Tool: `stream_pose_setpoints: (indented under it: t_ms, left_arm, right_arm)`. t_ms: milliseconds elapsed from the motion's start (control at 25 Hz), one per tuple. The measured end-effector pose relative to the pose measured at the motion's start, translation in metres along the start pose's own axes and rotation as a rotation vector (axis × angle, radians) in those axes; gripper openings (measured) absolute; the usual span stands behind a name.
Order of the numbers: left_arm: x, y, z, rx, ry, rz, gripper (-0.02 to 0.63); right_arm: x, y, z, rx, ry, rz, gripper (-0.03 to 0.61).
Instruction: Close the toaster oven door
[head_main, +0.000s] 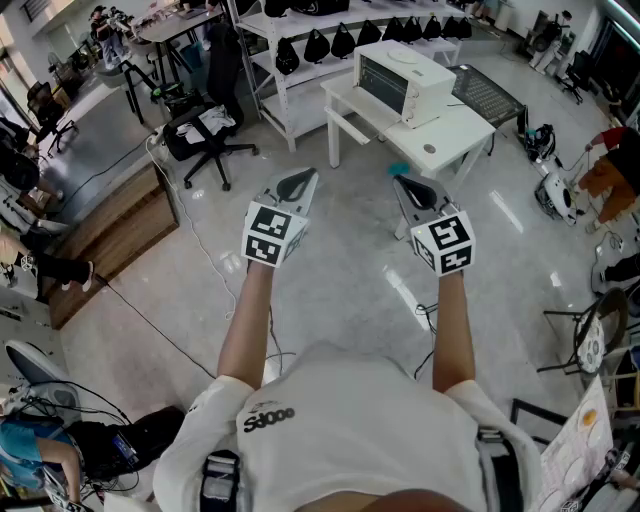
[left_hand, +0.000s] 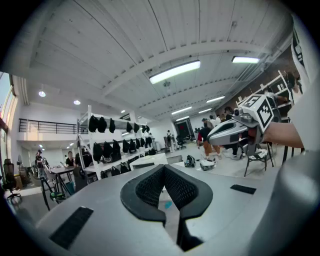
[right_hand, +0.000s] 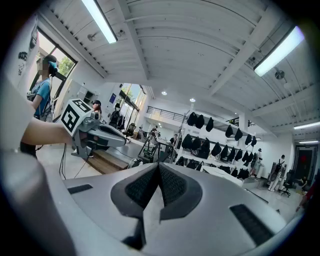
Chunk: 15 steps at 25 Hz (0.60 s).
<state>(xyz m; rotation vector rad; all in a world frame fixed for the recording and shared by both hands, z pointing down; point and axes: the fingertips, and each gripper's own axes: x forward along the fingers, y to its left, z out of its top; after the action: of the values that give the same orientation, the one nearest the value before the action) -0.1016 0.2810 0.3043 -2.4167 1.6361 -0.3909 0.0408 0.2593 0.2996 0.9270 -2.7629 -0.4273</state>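
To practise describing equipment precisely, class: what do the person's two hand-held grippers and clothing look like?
The left hand-held gripper and right hand-held gripper share smooth grey shells and black mesh-textured pads. Each carries a white cube bearing black square markers. The person wears a white short-sleeved T-shirt with black print.

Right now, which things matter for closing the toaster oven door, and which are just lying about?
For the job:
toaster oven
white table
left gripper
right gripper

Lying about:
office chair
shelving unit
wire rack
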Motion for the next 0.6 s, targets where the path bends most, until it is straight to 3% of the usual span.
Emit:
stream_pose_setpoints:
  t_ms: [400, 600]
  left_arm:
    - [-0.005, 0.012, 0.004, -0.008, -0.015, -0.017, 0.017]
    - [-0.009, 0.016, -0.001, -0.004, -0.018, -0.046, 0.018]
  right_arm:
    - [0.01, 0.009, 0.012, 0.001, -0.007, -0.004, 0.009]
    - [0.014, 0.021, 0.022, 0.08, -0.064, 0.012, 0.009]
